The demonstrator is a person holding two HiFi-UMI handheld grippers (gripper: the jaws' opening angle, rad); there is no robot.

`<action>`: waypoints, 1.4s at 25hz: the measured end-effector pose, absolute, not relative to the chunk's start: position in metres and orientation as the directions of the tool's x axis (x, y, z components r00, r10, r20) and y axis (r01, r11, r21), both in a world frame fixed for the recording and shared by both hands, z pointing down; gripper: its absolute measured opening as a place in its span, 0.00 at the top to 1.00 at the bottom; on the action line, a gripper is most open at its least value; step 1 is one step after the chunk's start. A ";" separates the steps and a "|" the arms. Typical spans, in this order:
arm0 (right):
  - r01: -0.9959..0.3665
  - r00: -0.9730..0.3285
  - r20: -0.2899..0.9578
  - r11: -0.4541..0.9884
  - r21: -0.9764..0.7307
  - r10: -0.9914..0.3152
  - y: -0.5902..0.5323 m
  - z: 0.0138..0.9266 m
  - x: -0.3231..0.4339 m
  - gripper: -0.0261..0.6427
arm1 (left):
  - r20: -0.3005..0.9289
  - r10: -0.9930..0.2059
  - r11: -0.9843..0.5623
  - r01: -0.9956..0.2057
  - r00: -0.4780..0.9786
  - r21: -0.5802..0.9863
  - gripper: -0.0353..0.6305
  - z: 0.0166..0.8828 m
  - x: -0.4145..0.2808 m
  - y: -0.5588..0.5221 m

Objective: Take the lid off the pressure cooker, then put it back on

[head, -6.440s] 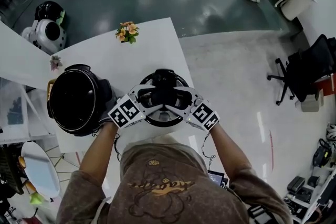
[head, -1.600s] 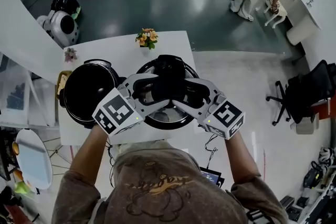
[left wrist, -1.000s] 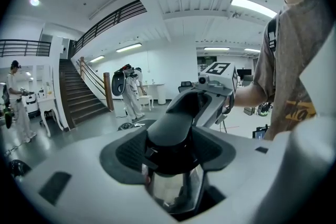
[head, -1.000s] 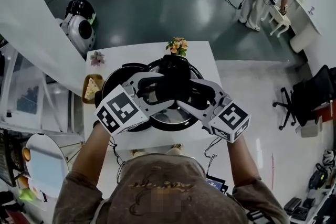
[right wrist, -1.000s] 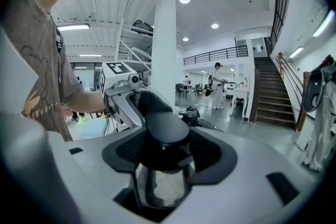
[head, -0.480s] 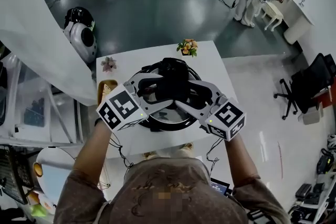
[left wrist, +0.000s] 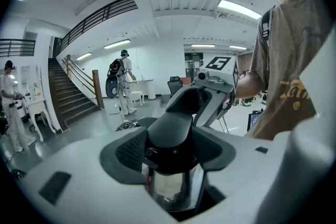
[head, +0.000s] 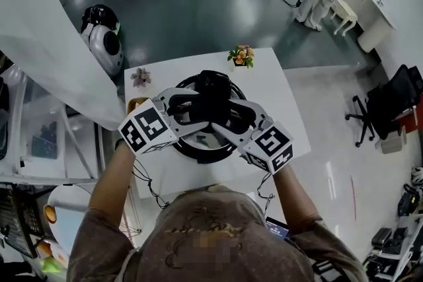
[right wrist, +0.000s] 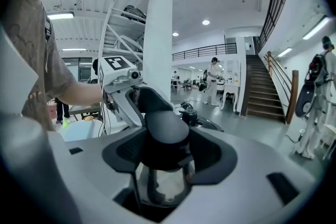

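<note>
Head view looks steeply down on a white bench (head: 281,117), and the pressure cooker (head: 178,150) stands near its middle. The lid (head: 210,141) is directly over the cooker. Whether it sits on the rim or hangs just above it, I cannot tell. The left gripper (head: 190,107) and the right gripper (head: 232,117) meet over the cooker from the two sides. In both gripper views the jaws are pinching the black lid handle (left wrist: 170,136), with the pads pressed on its sides. To the right of the cooker, open bench surface runs as far as the right edge. Between the cooker and the near edge there is only a narrow strip. Beyond the cooker, at the far edge, stands a small bunch of flowers (head: 241,55). A second small flower (head: 140,78) is at the far left corner, apart from the cooker.
</note>
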State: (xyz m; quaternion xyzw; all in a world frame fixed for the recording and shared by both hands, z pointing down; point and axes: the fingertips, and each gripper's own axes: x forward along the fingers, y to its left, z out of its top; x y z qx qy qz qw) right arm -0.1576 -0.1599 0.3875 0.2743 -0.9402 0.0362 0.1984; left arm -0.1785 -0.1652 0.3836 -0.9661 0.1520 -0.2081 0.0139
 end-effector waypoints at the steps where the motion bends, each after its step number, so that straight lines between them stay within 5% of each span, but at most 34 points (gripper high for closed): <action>1: -0.533 -0.769 0.396 0.845 0.037 -0.502 -0.161 0.390 -0.160 0.58 | 0.399 -0.294 -0.955 -0.283 0.868 -0.088 0.54 0.386 -0.181 -0.166; 21: -0.611 -0.718 0.430 0.792 -0.014 -0.547 -0.170 0.414 -0.166 0.58 | 0.371 -0.208 -0.976 -0.219 0.905 -0.014 0.54 0.412 -0.186 -0.178; 35: -0.562 -0.758 0.409 0.827 -0.016 -0.508 -0.171 0.414 -0.166 0.58 | 0.341 -0.269 -0.959 -0.282 0.901 -0.013 0.53 0.412 -0.188 -0.178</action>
